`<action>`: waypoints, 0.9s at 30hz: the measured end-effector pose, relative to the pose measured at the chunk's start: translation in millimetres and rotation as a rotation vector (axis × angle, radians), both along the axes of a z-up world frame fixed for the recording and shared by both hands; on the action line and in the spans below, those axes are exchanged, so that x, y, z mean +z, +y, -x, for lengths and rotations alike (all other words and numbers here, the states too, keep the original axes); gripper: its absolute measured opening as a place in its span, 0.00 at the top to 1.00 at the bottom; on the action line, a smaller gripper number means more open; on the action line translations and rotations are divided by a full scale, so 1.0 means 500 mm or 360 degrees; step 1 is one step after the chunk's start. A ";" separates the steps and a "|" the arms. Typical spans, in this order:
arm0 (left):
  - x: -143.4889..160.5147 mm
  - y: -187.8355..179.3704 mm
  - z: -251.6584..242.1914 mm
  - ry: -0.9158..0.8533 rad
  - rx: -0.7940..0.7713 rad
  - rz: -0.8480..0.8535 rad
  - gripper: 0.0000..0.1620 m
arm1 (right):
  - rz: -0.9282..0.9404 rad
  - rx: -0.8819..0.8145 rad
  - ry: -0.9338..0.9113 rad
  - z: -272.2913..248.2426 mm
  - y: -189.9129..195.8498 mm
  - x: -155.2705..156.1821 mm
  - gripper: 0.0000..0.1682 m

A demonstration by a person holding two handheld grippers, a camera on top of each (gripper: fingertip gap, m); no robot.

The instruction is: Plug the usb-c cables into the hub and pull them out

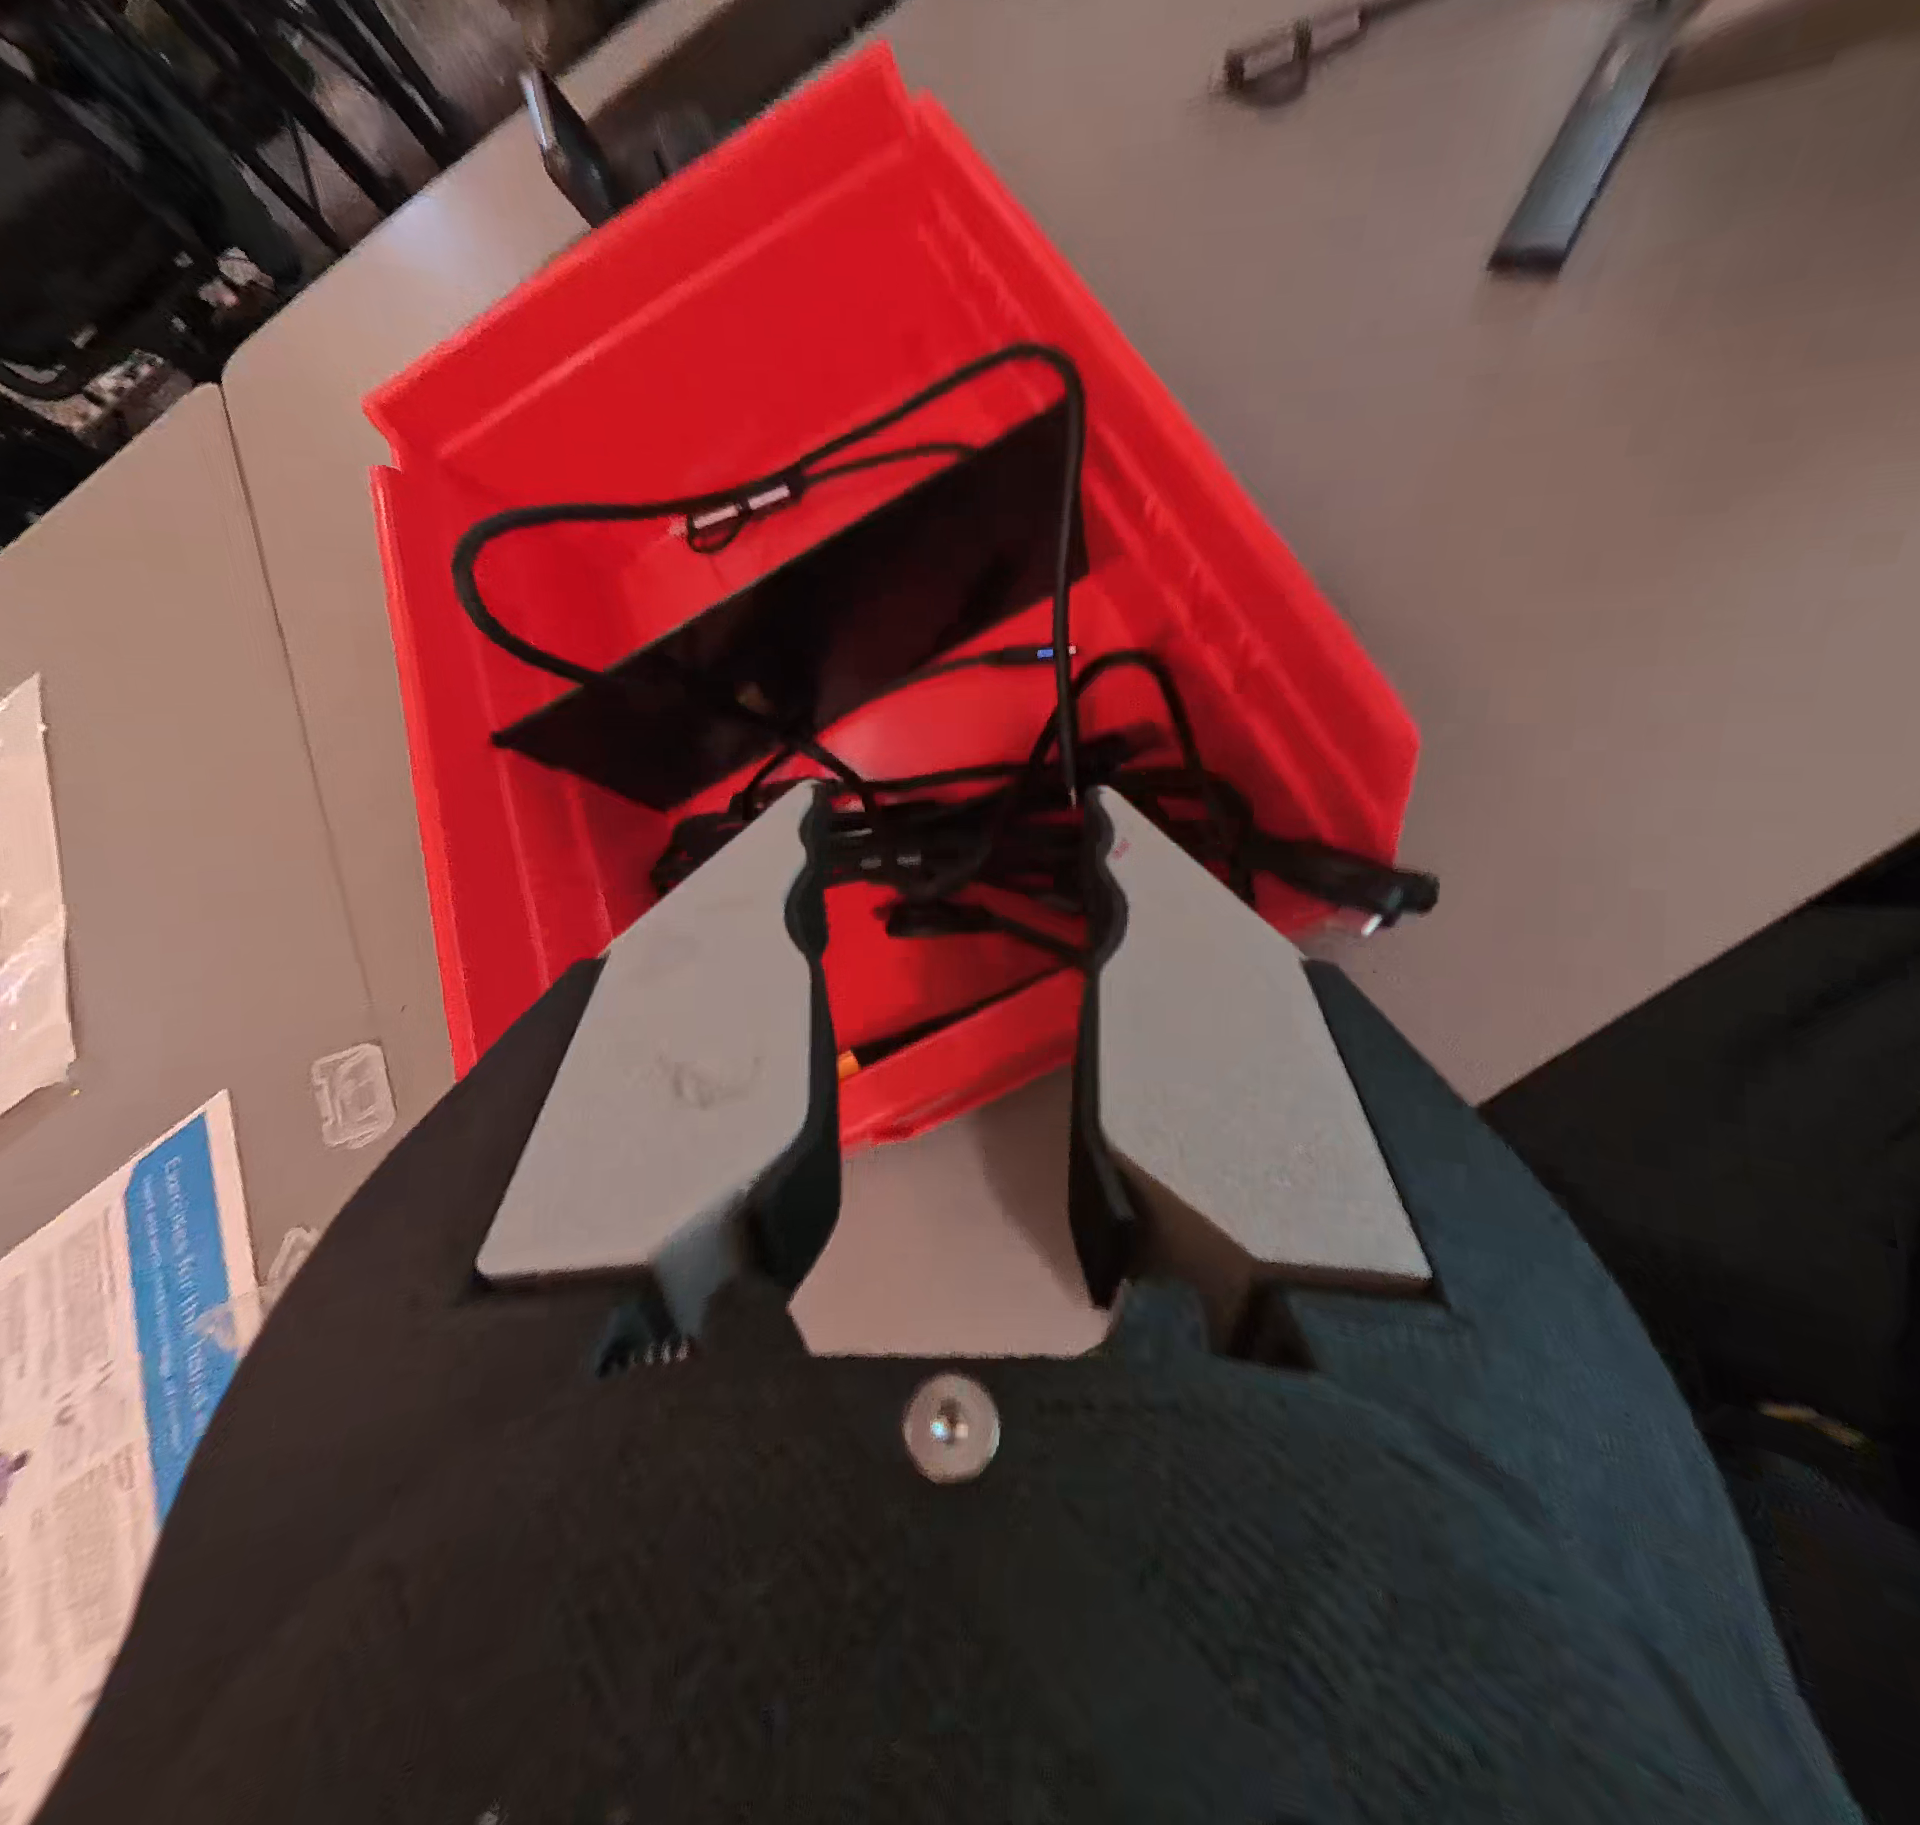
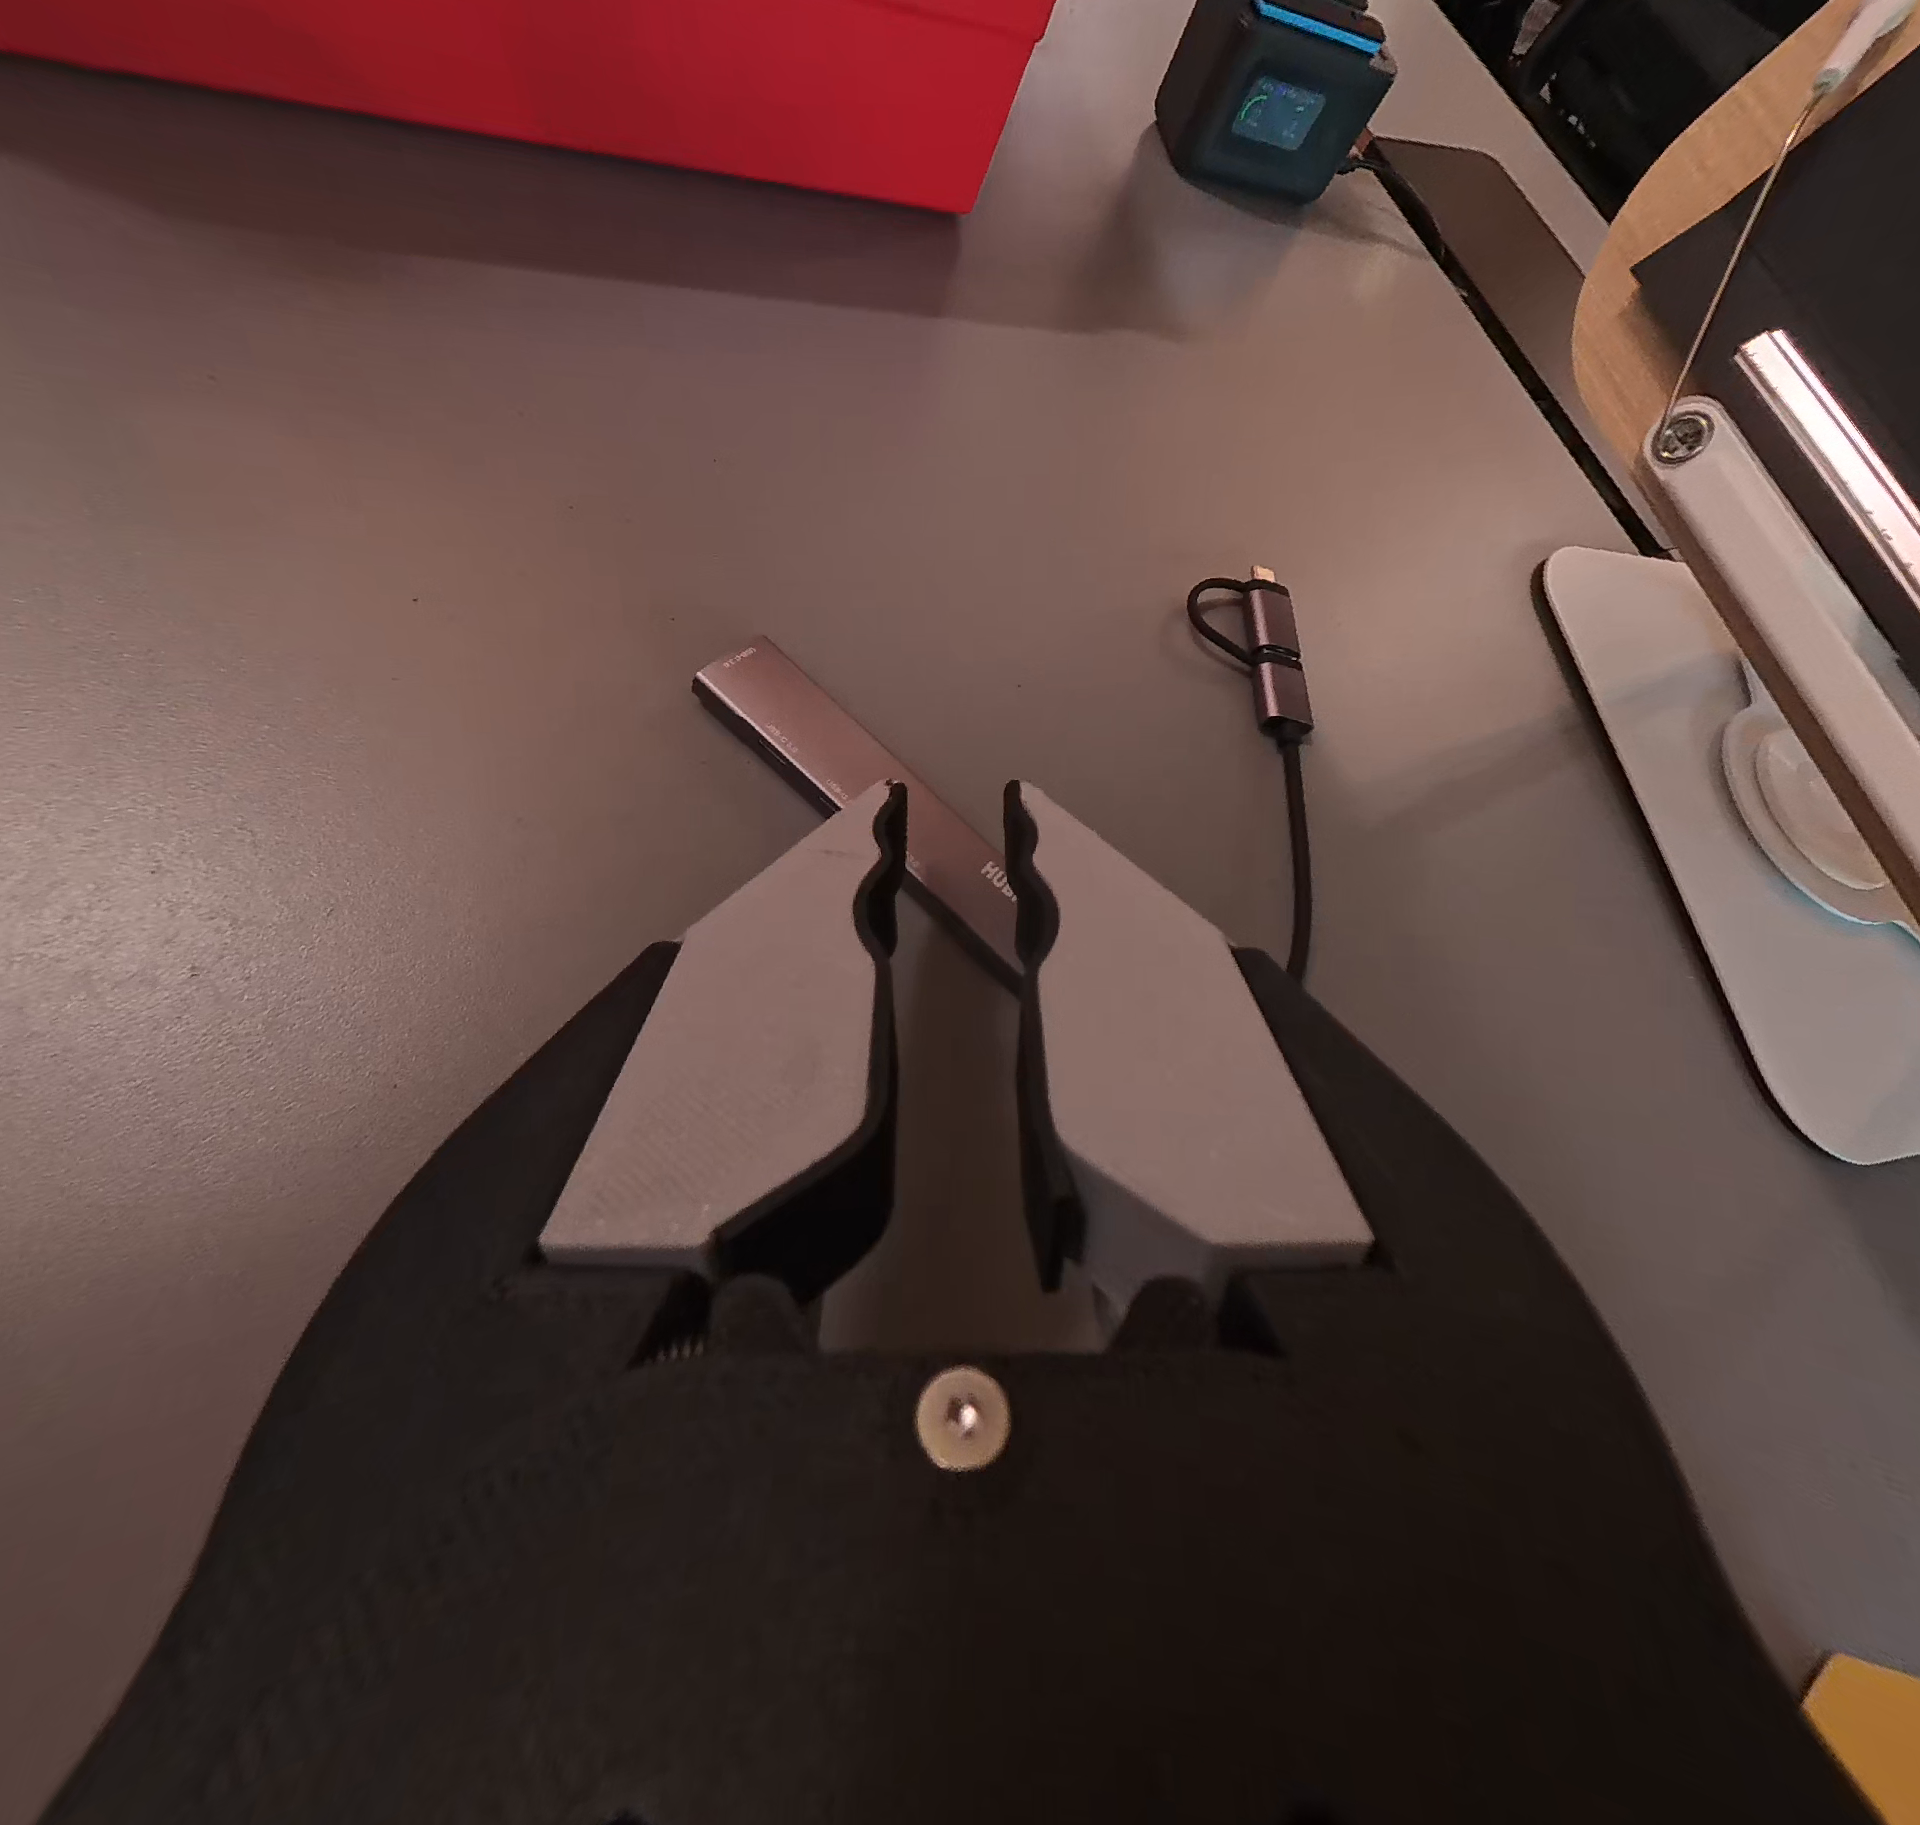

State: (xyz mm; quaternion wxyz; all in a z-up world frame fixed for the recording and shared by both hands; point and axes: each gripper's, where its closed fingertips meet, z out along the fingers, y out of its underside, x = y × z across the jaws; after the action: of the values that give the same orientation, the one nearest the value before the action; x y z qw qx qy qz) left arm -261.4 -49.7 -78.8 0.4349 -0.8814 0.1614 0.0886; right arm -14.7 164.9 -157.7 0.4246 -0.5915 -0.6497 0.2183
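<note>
A red bin (image 1: 644, 248) holds a tangle of black usb-c cables (image 1: 1164, 695) and a flat black pad (image 1: 831, 622). One cable loops up to a pair of silver plugs (image 1: 738, 513). Another plug (image 1: 1382, 897) hangs over the bin's right rim. My left gripper (image 1: 951, 809) is open low in the bin, with a fingertip on either side of the tangle. The view is blurred. The grey hub (image 2: 790, 726) lies diagonally on the table. My right gripper (image 2: 953, 793) is open a little just over its near half. The hub's own cable ends in a grey plug (image 2: 1280, 663) to the right.
The red bin's side (image 2: 520, 30) stands at the far left in the right wrist view. A dark device with a small screen (image 2: 1273, 102) stands behind, and a white monitor base (image 2: 1662, 840) is at right. Papers (image 1: 104, 1360) lie left of the bin. The table edge runs right of the bin. My right fingertips sit around 35 cm from my left ones. The left tips stand about 6 cm off the plug (image 1: 1382, 897).
</note>
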 end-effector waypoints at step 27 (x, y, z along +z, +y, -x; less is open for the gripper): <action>0.112 0.063 0.122 0.0798 0.0337 -0.0148 0.97 | 0.0002 -0.0067 0.0044 -0.007 0.020 0.011 0.93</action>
State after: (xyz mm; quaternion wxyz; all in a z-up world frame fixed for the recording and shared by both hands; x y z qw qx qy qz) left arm -322.2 -18.1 -22.9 0.4099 -0.8230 0.1667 0.3563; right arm -11.5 174.8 -152.2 0.4378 -0.6022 -0.6311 0.2178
